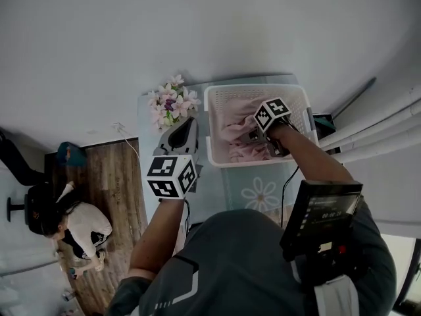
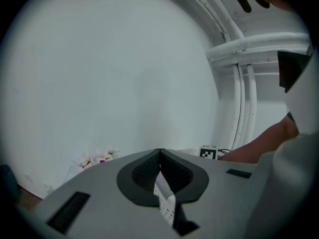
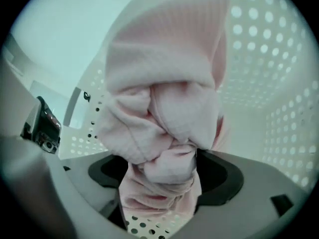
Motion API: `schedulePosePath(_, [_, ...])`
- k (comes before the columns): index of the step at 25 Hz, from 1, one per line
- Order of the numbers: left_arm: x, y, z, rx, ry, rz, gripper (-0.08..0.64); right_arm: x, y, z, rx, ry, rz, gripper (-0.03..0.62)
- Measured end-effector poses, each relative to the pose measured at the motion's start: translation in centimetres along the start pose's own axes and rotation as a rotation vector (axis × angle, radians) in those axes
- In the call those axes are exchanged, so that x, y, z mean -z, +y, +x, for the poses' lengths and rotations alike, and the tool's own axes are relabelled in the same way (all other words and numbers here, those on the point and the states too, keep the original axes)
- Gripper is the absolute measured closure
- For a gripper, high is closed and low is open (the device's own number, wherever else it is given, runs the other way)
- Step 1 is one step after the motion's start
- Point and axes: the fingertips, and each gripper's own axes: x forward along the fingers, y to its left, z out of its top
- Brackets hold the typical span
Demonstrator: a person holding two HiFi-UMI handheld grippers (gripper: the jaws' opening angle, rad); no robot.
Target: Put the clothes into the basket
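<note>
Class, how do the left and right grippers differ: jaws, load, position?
Jaws: together on the left gripper, wide apart on the right gripper. Load: the left gripper is empty; pink cloth sits between the right gripper's jaws. Place: the left gripper is outside the basket, the right gripper inside. Both carry marker cubes.

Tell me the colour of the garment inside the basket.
The garment is pale pink, clearest in the right gripper view.

Basket: one, by my count.
Pink clothes: one bundle; I cannot split it into separate pieces.
Grippers: two, the left gripper and the right gripper.
Marker cubes: two, one per gripper.
Flower bunch: one.
Table: one.
Person on the floor: one.
</note>
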Motion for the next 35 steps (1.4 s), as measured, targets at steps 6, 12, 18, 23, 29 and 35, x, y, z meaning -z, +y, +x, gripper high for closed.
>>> schedulePosePath(6, [-1.5,-1.2,-1.5,0.003,-0.043,0.001,0.551,-1.9,2.7,-7.4,-0.036,-0.185,-0.095,0.181])
schedulePosePath(12, [-2.8,-3.8,-3.5,-0.001,-0.091,0.003,0.551,-2.4,6.4,-15.9,-0.065,-0.486,-0.245,0.183])
schedulePosePath(18, [-3.0,-8.0,-5.5,0.064,-0.116,0.010,0.551,1.4,10.7,-22.9,-0.186,-0.783,-0.306,0.186])
schedulePosePath(23, [-3.0,-12.2,-7.6,0.090,-0.144,0.027,0.551,6.4,13.2,-27.1,-0.069,-0.902,-0.457,0.280])
schedulePosePath(29, [-2.5,-16.2,-11.0,0.096,-0.151,0.058,0.551,11.5,14.7,-31.2,-0.005,-1.040,-0.531,0.369])
schedulePosePath(35, [-1.9,-20.0,-13.6,0.083,-0.170,0.080,0.551,16.4,15.8,-32.2,-0.051,-1.072,-0.531,0.497])
